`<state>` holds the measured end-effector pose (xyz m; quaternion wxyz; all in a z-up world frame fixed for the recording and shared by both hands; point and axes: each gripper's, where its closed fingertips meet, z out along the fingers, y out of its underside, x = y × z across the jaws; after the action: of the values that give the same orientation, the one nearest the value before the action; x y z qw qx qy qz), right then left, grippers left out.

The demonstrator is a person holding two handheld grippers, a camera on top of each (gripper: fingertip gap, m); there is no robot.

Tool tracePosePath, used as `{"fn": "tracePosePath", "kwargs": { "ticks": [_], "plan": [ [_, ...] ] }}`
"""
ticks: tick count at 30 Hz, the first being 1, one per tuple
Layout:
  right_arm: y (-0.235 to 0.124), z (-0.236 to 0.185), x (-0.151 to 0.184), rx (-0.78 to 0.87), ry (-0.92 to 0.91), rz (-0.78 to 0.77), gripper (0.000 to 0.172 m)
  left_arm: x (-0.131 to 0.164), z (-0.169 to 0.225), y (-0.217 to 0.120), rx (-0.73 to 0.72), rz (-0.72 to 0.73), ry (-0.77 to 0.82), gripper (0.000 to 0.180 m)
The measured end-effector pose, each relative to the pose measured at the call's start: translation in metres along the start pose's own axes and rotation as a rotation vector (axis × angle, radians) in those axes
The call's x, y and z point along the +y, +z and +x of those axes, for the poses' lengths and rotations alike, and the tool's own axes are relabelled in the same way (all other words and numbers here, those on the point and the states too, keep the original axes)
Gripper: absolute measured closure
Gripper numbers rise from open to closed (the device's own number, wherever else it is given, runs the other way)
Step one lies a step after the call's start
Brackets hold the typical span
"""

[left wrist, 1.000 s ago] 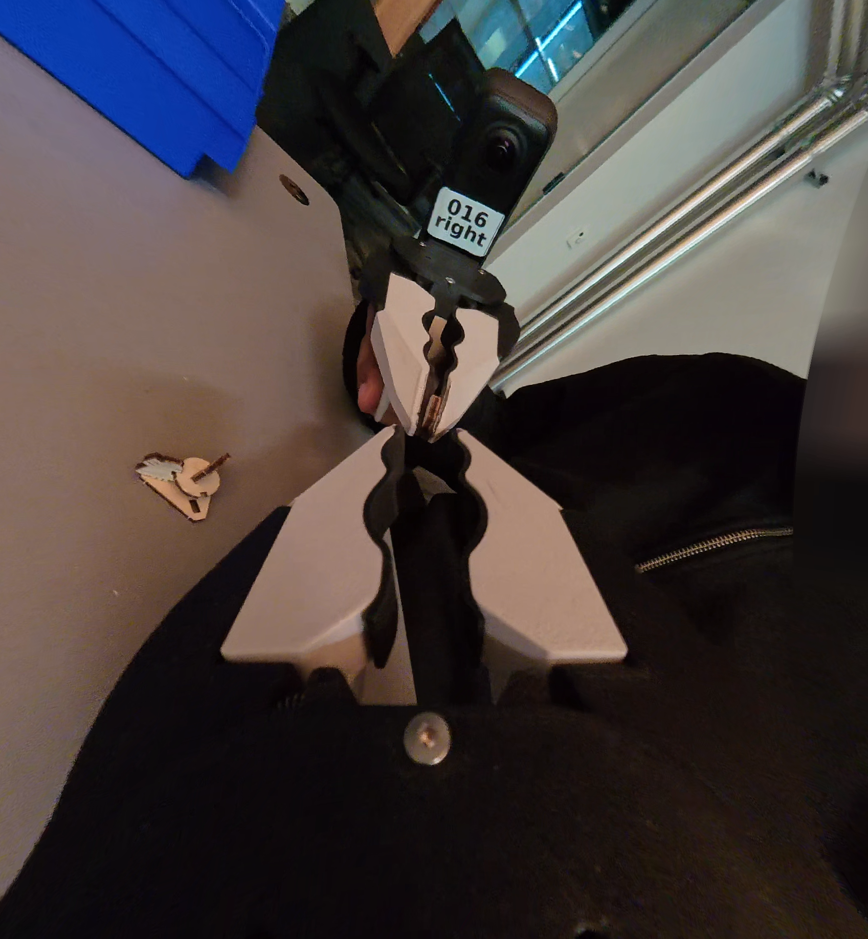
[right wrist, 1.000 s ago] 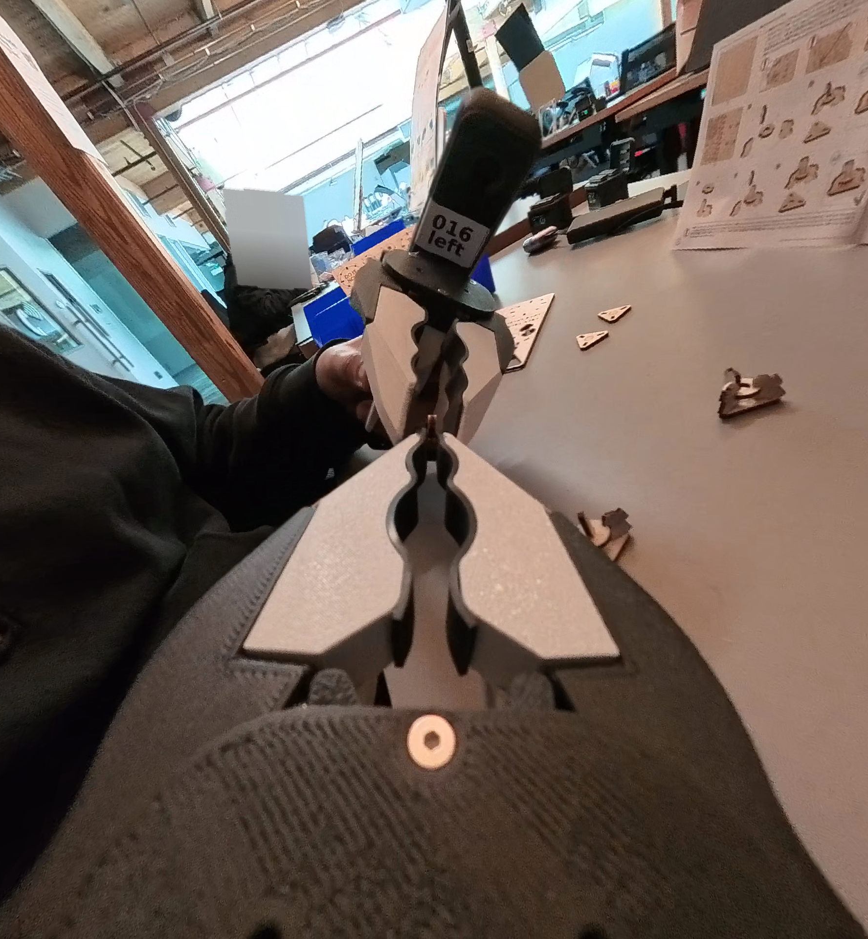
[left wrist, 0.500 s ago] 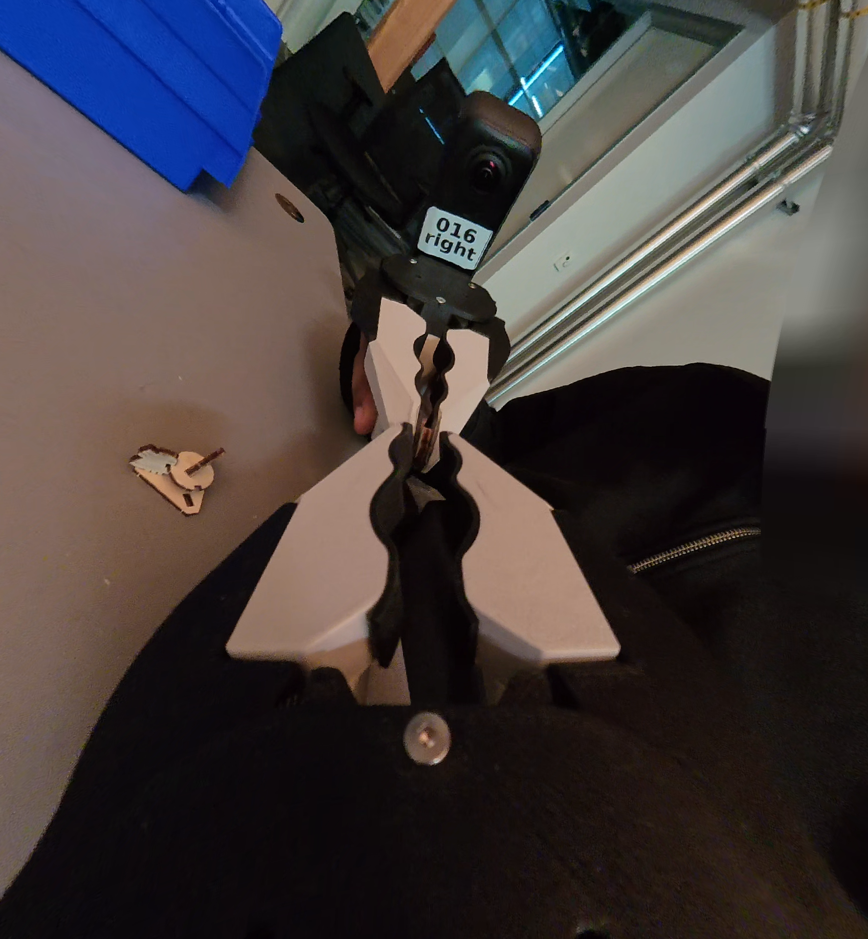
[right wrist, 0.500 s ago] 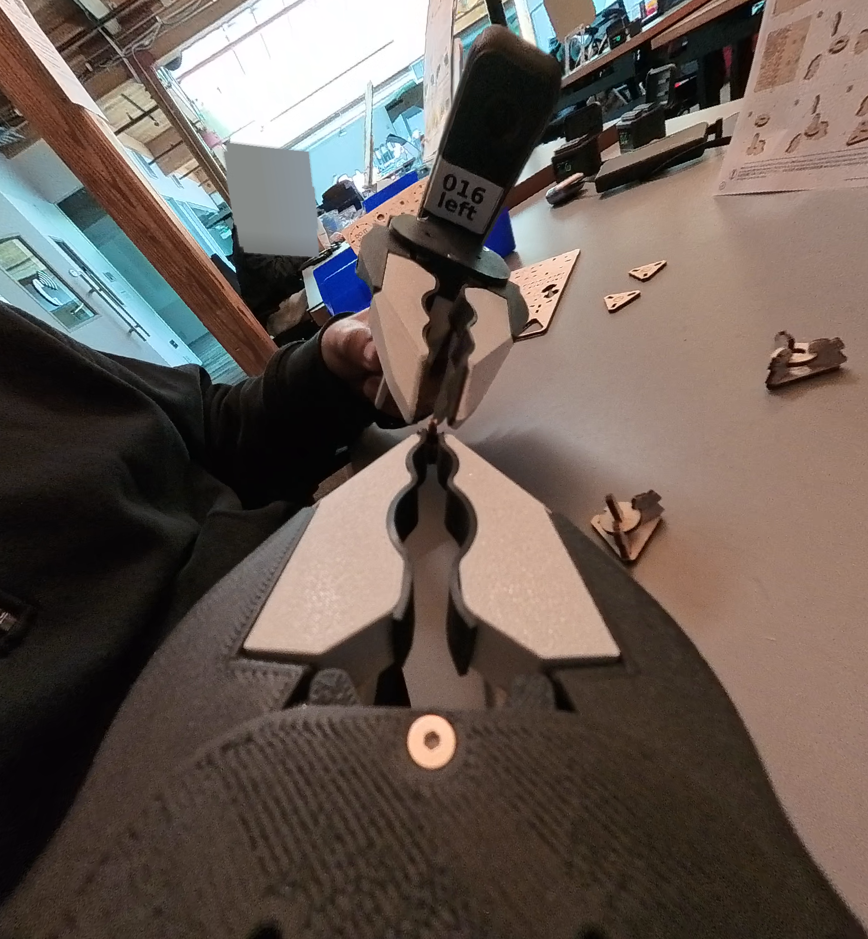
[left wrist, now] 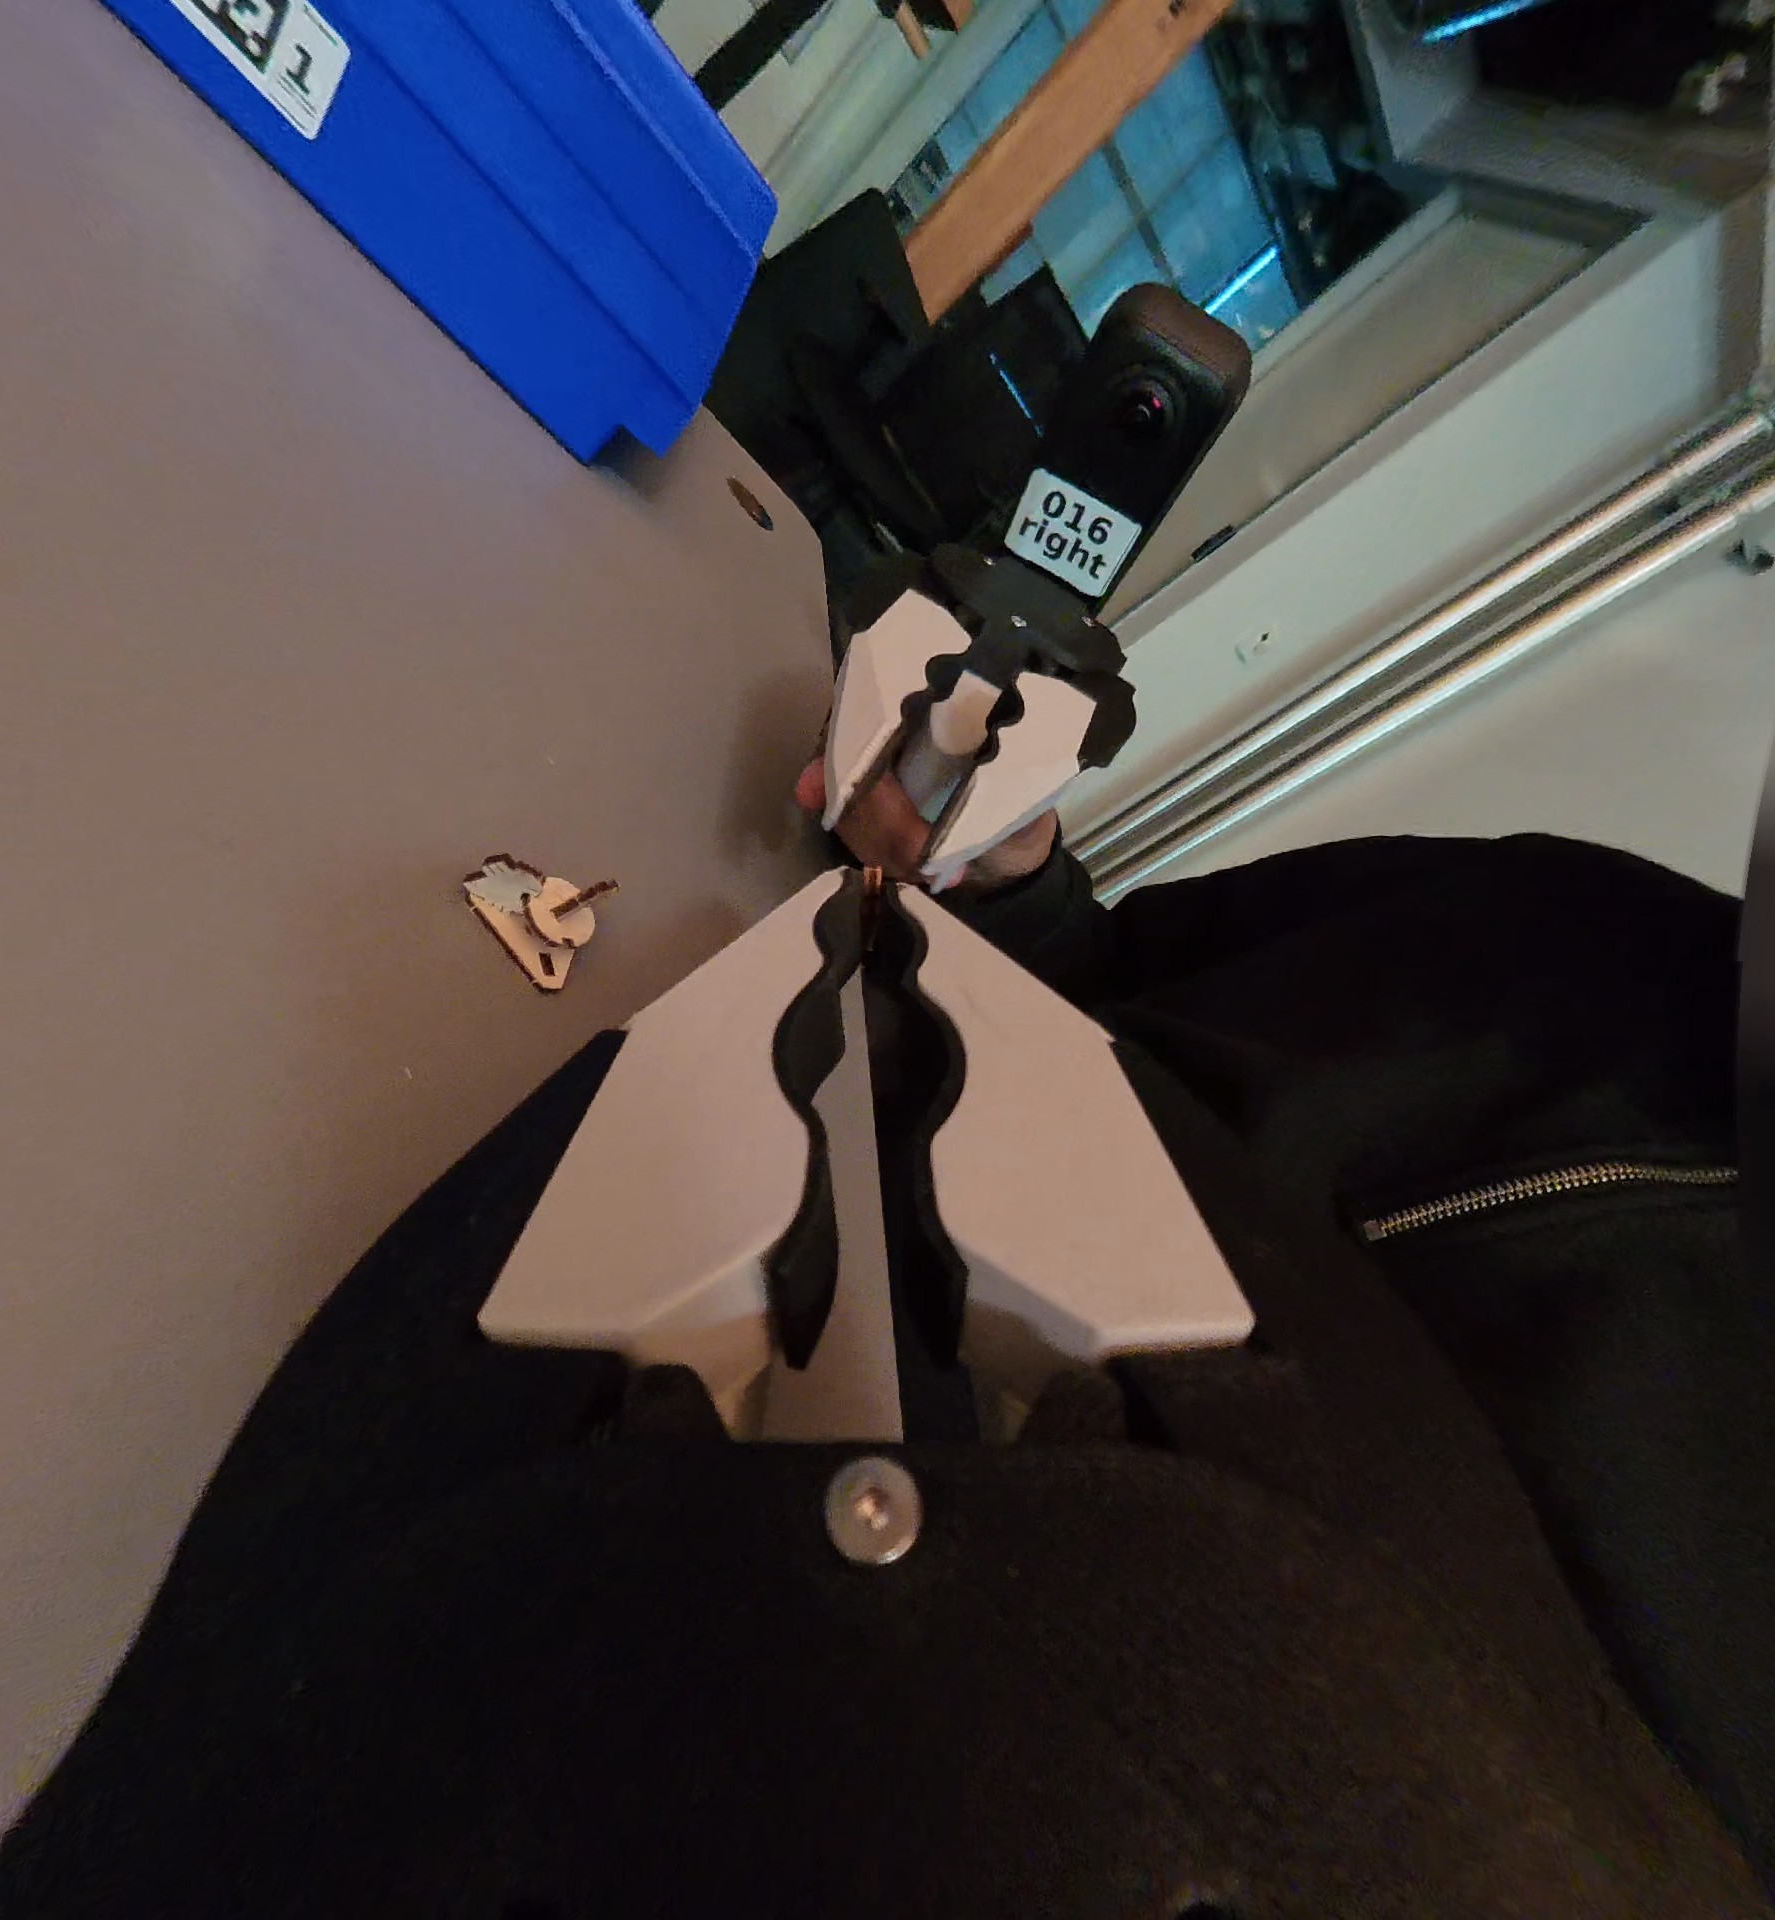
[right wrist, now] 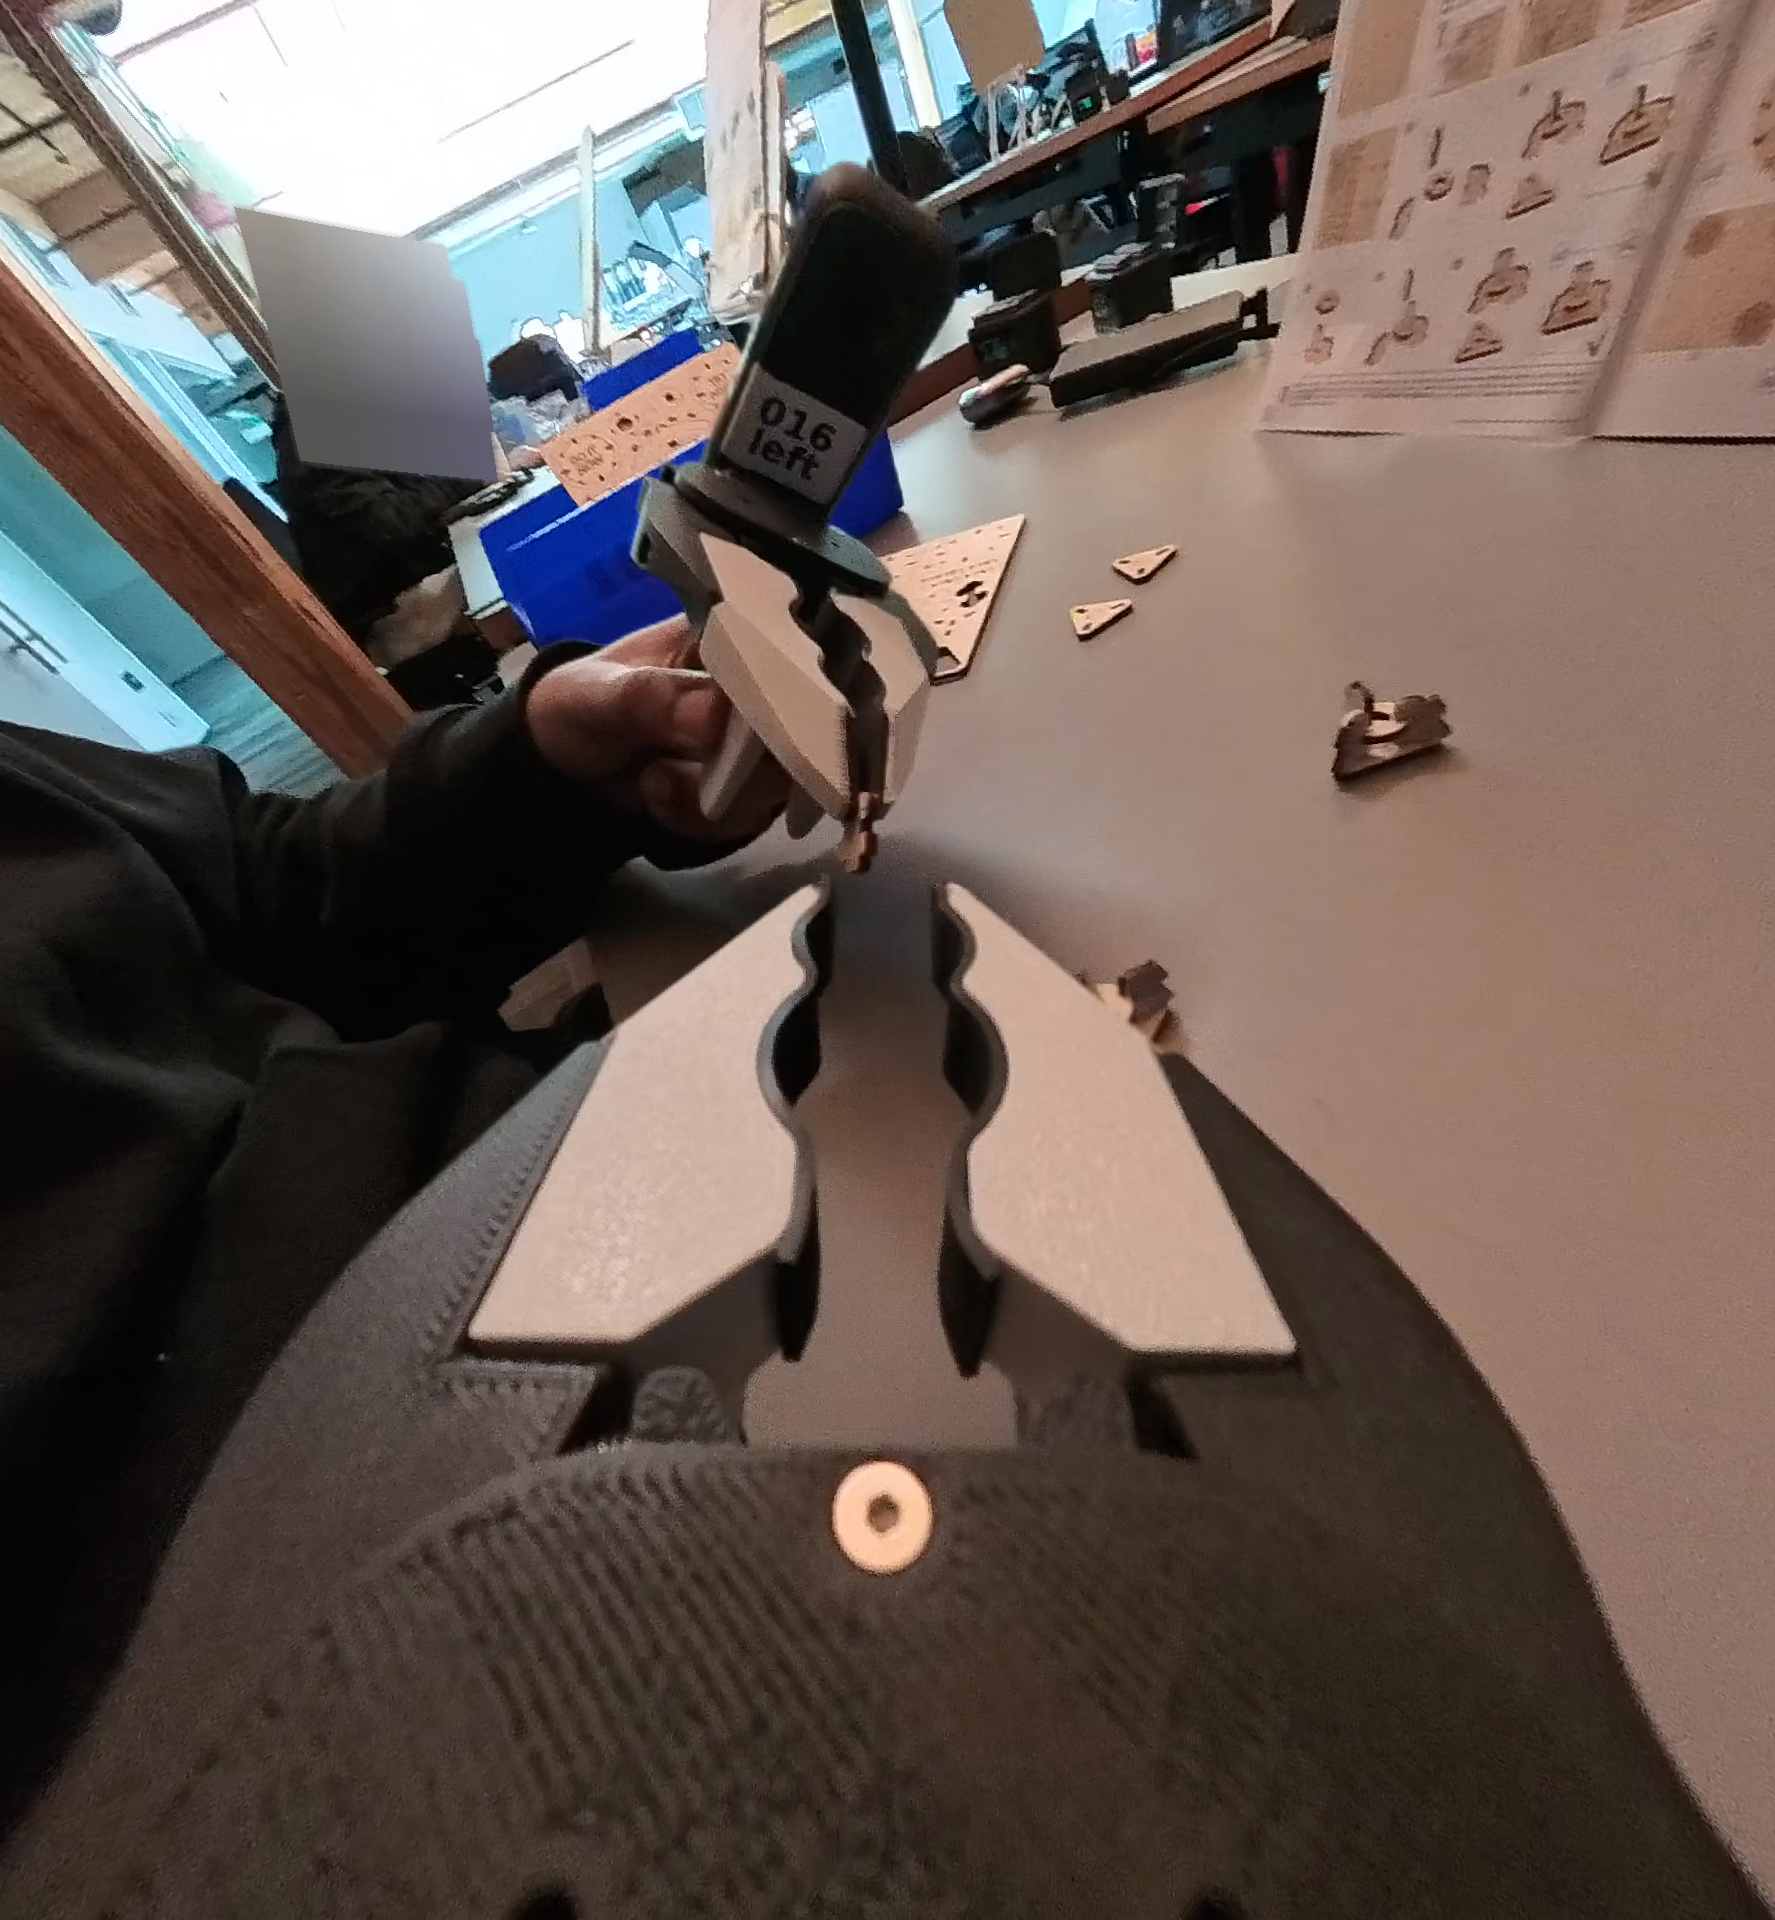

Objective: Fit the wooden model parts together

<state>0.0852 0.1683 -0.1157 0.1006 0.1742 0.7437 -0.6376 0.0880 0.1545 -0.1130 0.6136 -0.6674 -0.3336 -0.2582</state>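
Nearest, the right gripper (right wrist: 883, 904) hangs over the grey tabletop (right wrist: 1485, 1039) with its pale fingers (right wrist: 1070, 1122) spread apart and nothing between them. Just beyond their tips the left gripper (right wrist: 855, 810), held by a hand (right wrist: 613, 717) in a black sleeve, has its fingers pinched together on a small, thin brown wooden piece (right wrist: 855, 842) whose notched end pokes out above the tabletop. Beside the right gripper, partly hidden behind its right finger, lies a small wooden assembly (right wrist: 1143, 992); from the other side it shows as a pale triangular base with a disc and a peg (left wrist: 535, 920). Farther off sits another dark little wooden assembly (right wrist: 1387, 732), then two small wooden triangles (right wrist: 1122, 592) and a flat wooden sheet punched with holes (right wrist: 950, 592). The left gripper's body blocks part of a blue plastic bin (right wrist: 571, 571) behind it. At the far edge stands a printed instruction sheet (right wrist: 1589, 208), near a long black device (right wrist: 1153, 343).
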Motion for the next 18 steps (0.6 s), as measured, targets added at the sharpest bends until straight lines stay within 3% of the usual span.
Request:
{"fn": "tracePosePath", "kwargs": {
  "ticks": [5,11,18],
  "plan": [
    [0.008,-0.009,0.009,-0.032,-0.017,-0.059,0.149,0.002,0.000,0.006,0.015,0.022,-0.028,0.180],
    [0.012,-0.014,0.012,-0.037,-0.023,-0.073,0.168,0.003,0.009,0.013,0.079,0.037,-0.063,0.180],
    [0.010,-0.017,0.011,-0.131,0.115,-0.042,0.170,0.006,0.016,0.015,0.108,0.042,-0.068,0.179]
  ]
}}
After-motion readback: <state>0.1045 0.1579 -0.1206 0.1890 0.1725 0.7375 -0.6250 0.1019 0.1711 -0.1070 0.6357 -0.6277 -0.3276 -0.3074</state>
